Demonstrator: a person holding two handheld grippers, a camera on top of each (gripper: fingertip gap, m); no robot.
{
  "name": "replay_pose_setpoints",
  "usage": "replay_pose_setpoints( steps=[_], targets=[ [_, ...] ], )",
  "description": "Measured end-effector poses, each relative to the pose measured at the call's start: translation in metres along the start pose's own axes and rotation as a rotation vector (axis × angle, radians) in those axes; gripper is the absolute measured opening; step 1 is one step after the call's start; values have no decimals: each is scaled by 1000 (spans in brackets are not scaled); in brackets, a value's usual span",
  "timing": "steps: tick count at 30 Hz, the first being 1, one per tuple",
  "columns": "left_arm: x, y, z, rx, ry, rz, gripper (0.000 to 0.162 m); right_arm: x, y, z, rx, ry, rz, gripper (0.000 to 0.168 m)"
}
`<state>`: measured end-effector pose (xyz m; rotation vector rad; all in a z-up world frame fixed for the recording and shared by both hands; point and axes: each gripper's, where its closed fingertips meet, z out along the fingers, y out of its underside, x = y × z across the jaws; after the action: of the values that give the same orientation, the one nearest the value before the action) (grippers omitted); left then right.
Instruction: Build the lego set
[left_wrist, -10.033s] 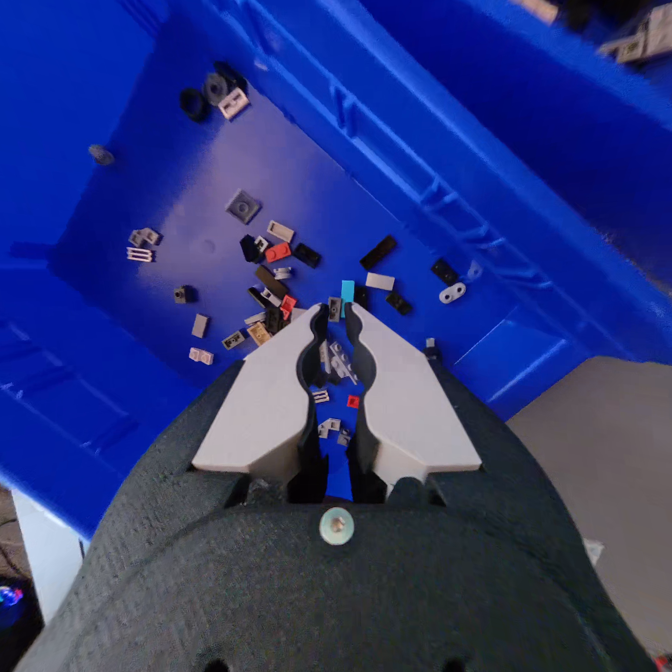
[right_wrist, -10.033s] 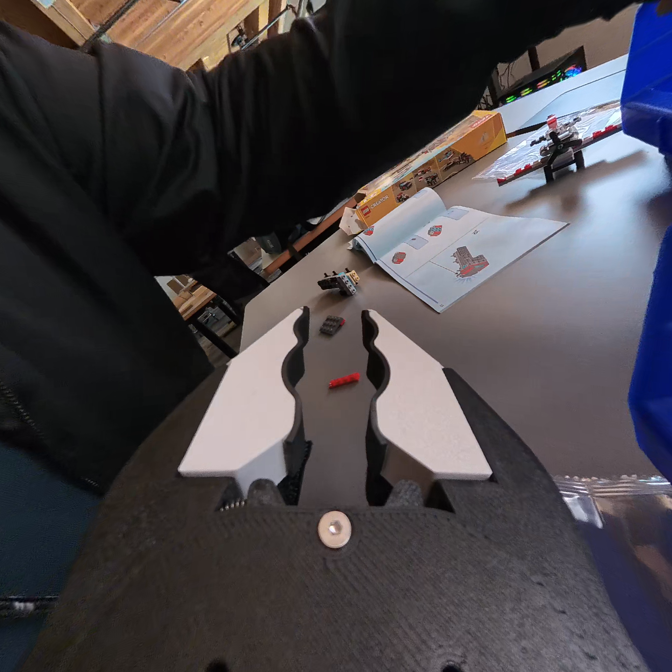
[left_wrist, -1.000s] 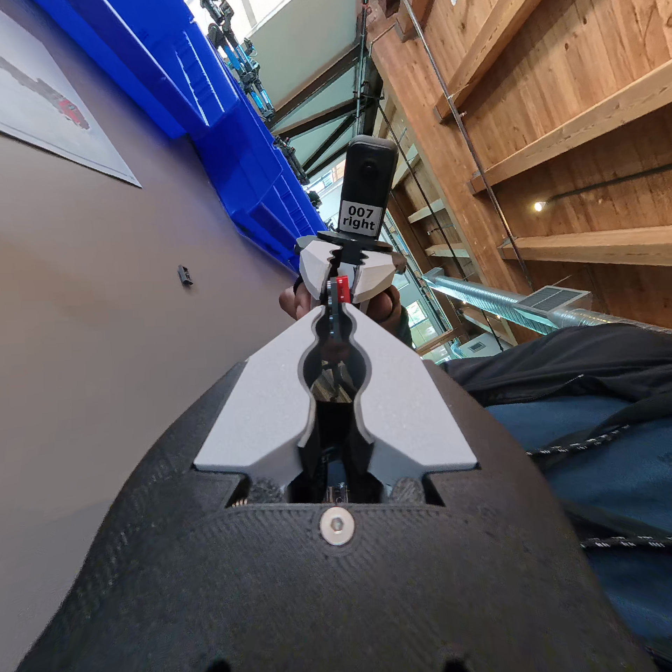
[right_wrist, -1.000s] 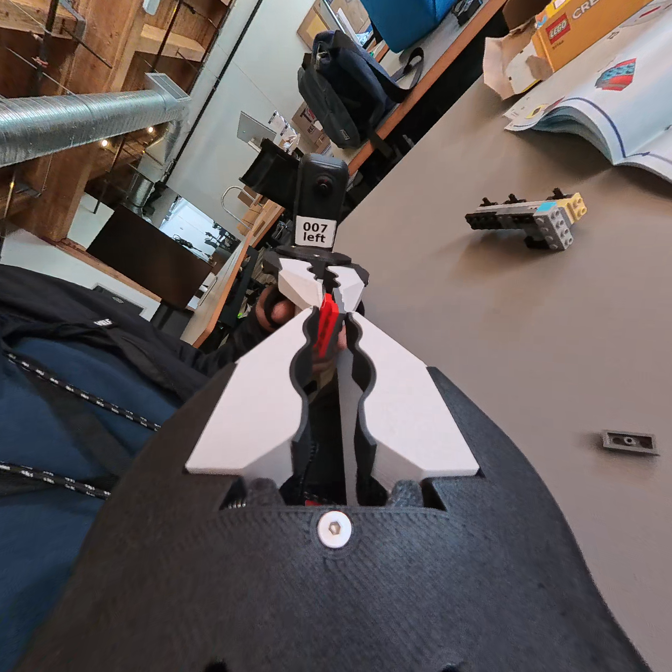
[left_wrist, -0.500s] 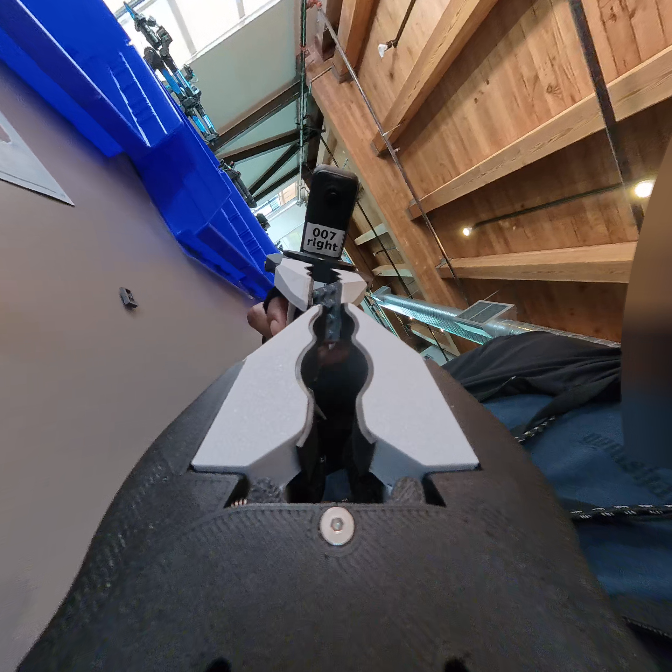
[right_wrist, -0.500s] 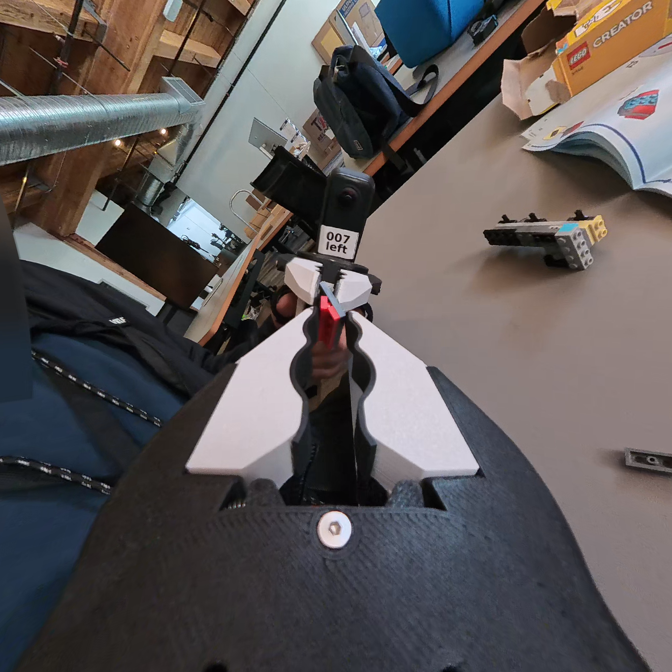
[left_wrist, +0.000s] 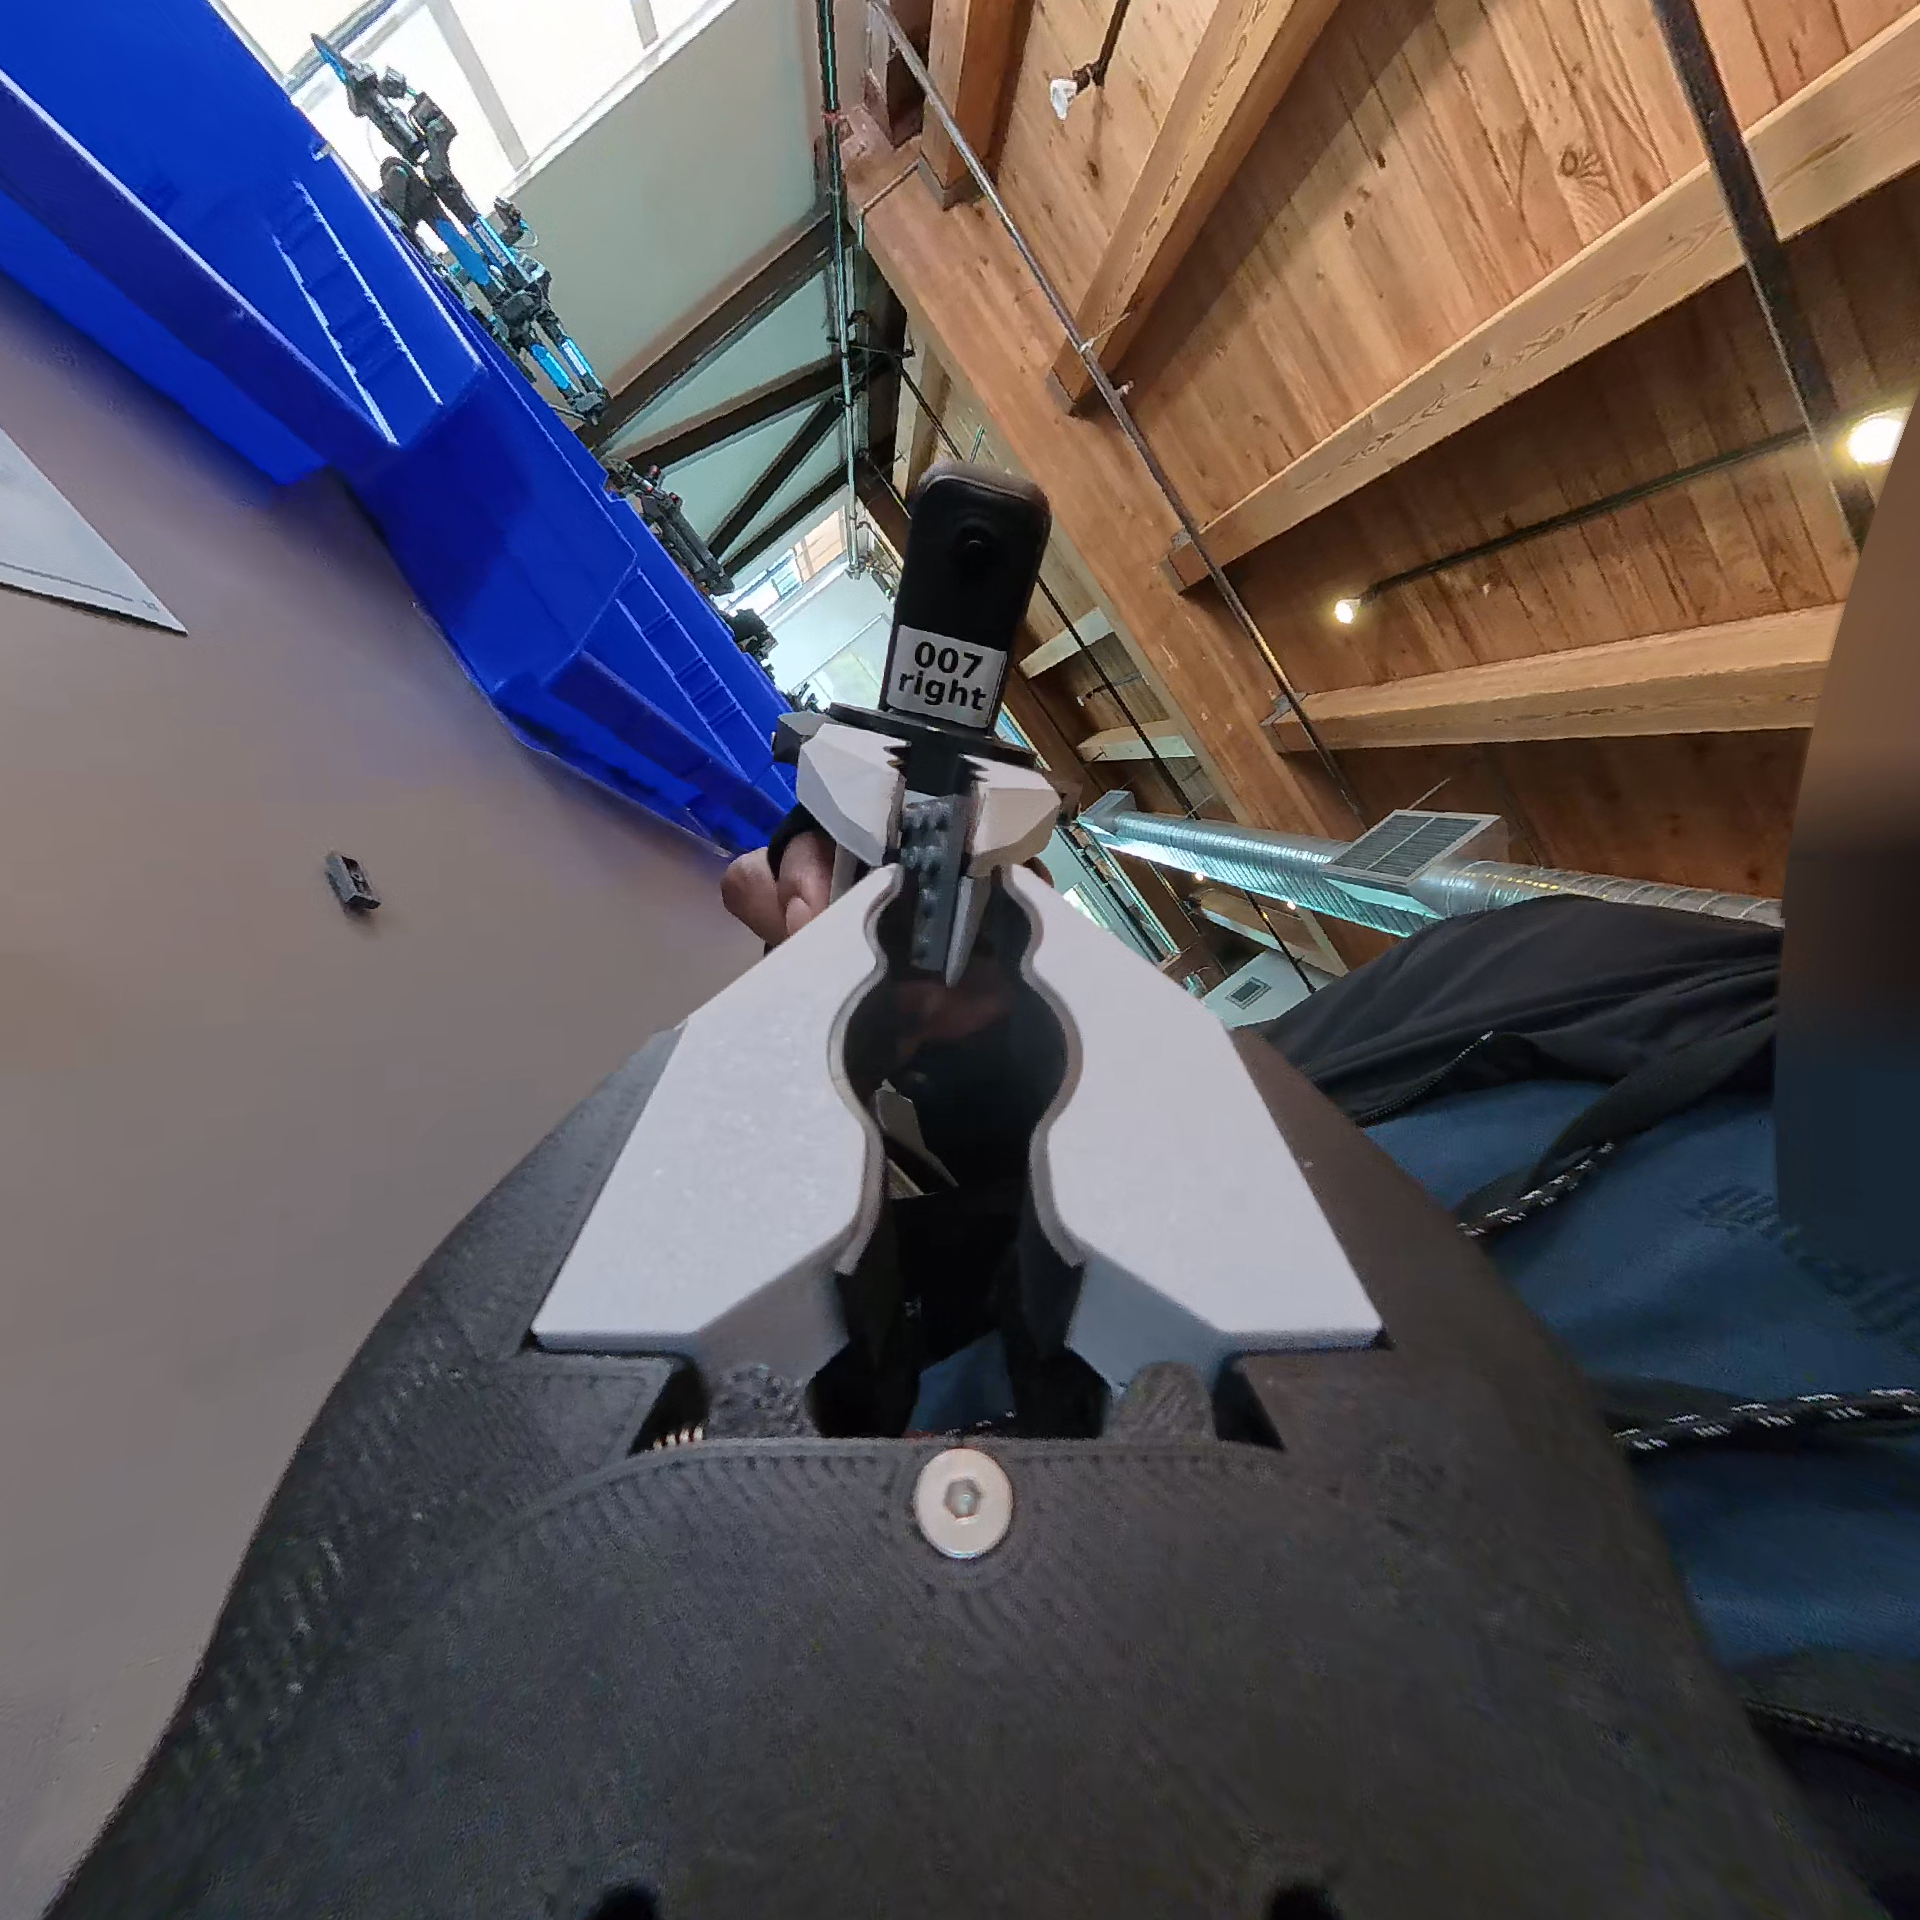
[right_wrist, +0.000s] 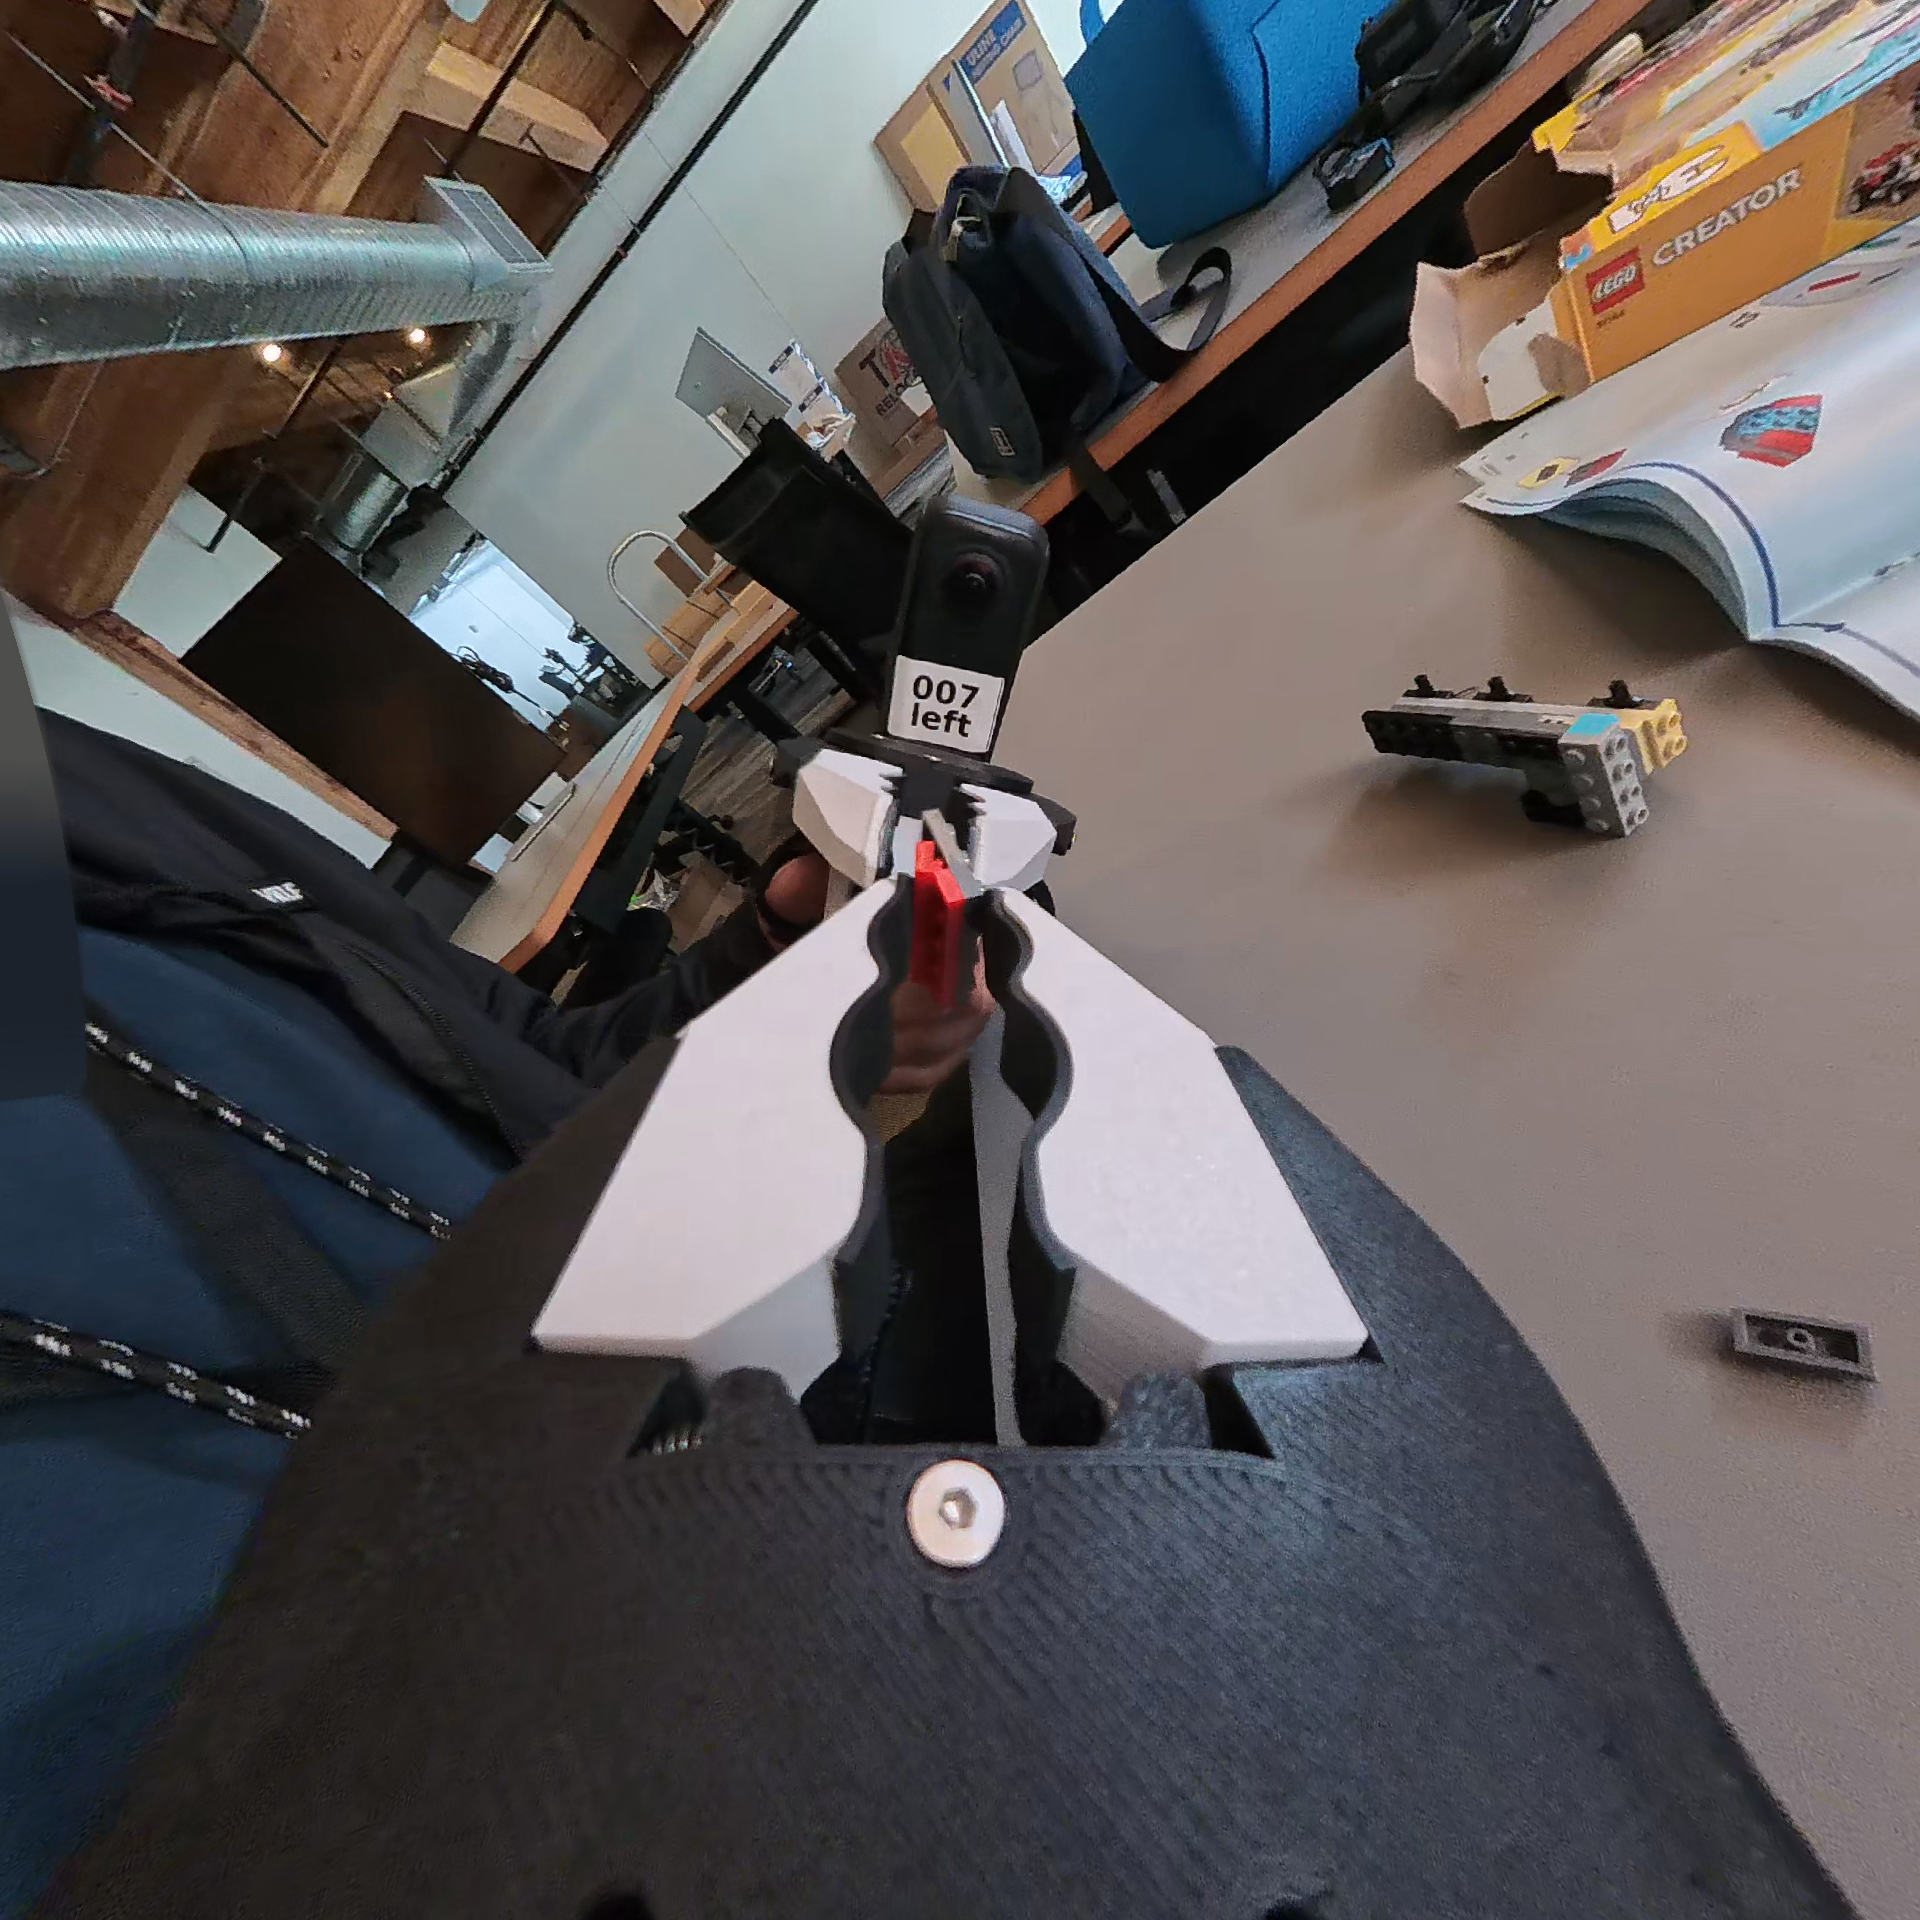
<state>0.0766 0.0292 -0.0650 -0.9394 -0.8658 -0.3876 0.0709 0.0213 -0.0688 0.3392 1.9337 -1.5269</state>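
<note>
Left wrist view: the left gripper is seen at frame centre, jaws pinched on a dark grey studded plate. The right gripper faces it tip to tip, just above. A small dark piece lies on the grey table at left; blue bins are ranged along the upper left.

Right wrist view: the right gripper is closed on a red plate at centre, which meets the left gripper opposite. A partly built model rests at right on the table; a flat grey plate is noted lower right, an open instruction booklet and yellow box upper right.
</note>
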Motion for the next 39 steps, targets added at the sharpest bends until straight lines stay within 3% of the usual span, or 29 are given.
replay_pose_setpoints(
  steps=[5,19,39],
  targets=[
    [1,-1,1,7,8,2,7,-4,-1,0,3,-13,-5,12],
    [5,-4,2,50,96,-106,6,-9,-5,0,16,-38,19,13],
    [-5,-6,0,81,87,-204,6,4,-6,2,36,23,74,13]
  ],
)
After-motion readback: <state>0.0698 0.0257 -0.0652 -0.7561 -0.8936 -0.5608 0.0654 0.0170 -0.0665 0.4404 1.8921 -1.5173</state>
